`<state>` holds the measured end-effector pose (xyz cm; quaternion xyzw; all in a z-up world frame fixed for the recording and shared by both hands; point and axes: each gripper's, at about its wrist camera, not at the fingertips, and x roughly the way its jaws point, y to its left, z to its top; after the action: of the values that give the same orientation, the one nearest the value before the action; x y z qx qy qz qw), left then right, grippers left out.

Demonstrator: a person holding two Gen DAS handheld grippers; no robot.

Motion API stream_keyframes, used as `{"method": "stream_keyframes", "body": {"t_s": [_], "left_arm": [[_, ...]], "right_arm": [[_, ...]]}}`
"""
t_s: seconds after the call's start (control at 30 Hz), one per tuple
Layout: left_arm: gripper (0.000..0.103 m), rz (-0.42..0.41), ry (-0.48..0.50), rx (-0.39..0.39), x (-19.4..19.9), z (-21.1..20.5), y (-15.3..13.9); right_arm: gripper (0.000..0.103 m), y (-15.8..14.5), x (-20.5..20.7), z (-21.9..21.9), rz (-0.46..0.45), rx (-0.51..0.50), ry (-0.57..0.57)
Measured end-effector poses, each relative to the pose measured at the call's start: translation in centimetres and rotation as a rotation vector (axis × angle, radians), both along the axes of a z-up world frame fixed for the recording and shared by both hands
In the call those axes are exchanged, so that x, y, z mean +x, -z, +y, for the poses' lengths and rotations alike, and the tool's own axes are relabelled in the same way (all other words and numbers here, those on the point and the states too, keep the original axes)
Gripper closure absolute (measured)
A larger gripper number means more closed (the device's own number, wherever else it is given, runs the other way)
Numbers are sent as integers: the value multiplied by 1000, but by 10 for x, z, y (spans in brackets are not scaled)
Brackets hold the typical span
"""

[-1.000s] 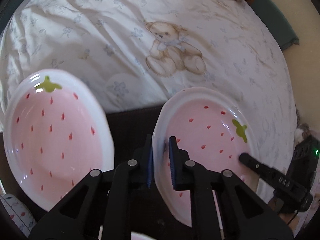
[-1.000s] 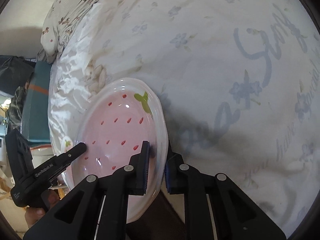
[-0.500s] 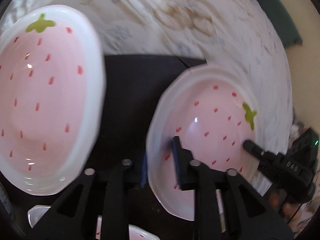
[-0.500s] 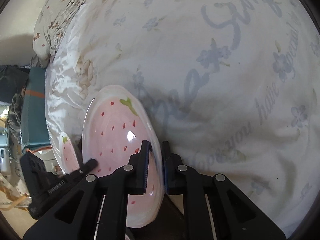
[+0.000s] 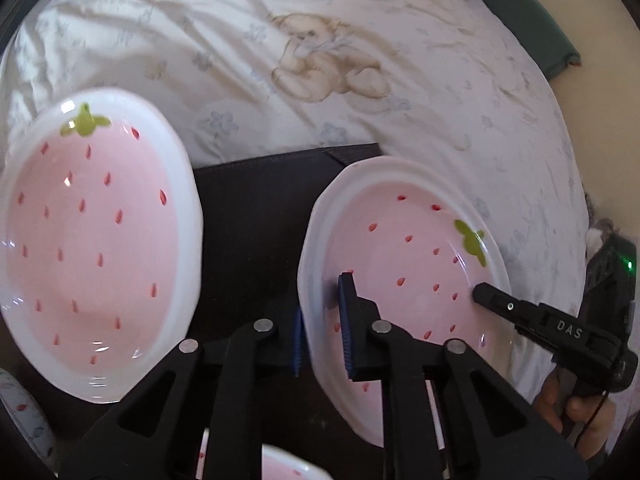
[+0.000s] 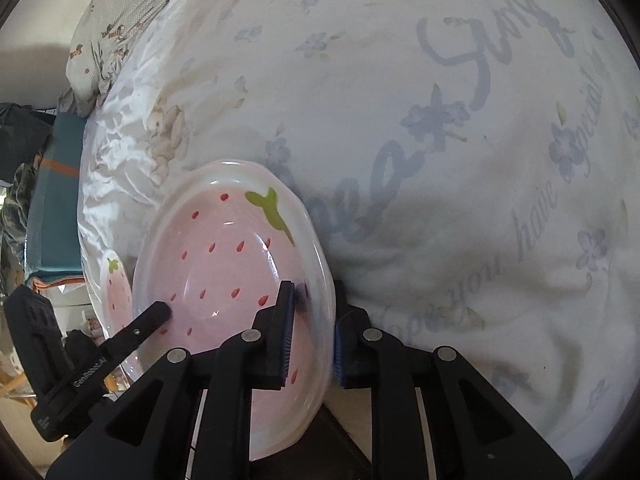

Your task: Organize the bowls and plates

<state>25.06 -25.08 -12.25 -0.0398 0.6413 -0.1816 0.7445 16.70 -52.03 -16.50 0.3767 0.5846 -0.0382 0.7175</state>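
Both grippers grip one pink strawberry plate (image 5: 404,256) by opposite rims and hold it tilted above a dark mat (image 5: 256,208). My left gripper (image 5: 322,332) is shut on its left rim. My right gripper (image 6: 312,336) is shut on its right rim, and the same plate (image 6: 224,272) fills the lower left of the right wrist view. The right gripper's finger (image 5: 532,316) shows at the plate's far side. A second, larger strawberry plate (image 5: 88,236) sits at the left on the mat, and its edge (image 6: 114,284) shows behind the held plate.
A white bedsheet with a teddy bear print (image 5: 328,64) and blue script (image 6: 460,120) surrounds the mat. Another pink dish's rim (image 5: 288,468) shows at the bottom edge. A patterned dish edge (image 5: 20,420) is at lower left. A teal box (image 6: 52,200) stands beside the bed.
The held plate has swung back between the two grippers and now tilts more open. The left view has pulled back, so the bedsheet and bear show again.
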Motion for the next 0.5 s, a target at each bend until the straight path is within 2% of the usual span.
{"method": "stream_keyframes", "body": {"t_s": [0.23, 0.5], "left_arm": [[92, -61, -7, -7, -12, 15, -34], [94, -94, -42, -30, -39, 46, -57]], "right_arm": [[85, -15, -10, 16, -47, 8, -36], [88, -45, -26, 39, -119, 27, -75]]}}
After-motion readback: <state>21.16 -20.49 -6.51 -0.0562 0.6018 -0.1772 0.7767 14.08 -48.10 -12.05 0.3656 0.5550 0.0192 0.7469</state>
